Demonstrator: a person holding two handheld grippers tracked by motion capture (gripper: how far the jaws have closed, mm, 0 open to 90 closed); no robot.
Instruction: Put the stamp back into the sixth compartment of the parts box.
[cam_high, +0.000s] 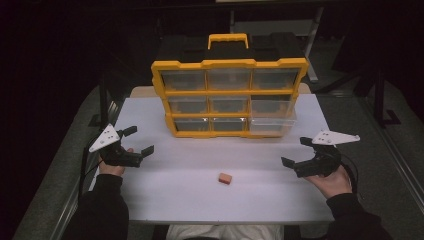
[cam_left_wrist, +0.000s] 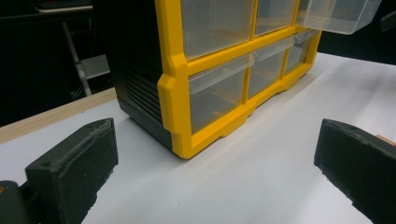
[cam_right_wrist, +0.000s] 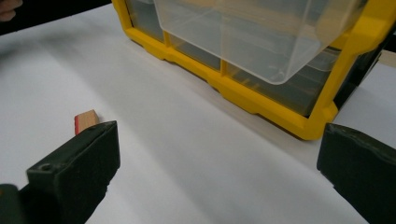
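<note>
Bearing no legible writing: organizer (cam_high: 229, 95), block (cam_high: 225, 178).

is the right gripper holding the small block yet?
No: in the high view the right gripper is open and empty at the table's right side, while the small block lies apart from it on the white table.

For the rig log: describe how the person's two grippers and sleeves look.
Both the left gripper and right gripper are black with two blocky, foam-like jaws. Each carries a pale grey three-cornered plate with small dark dots. A dark cable trails from the right one. Both sleeves are black.
</note>
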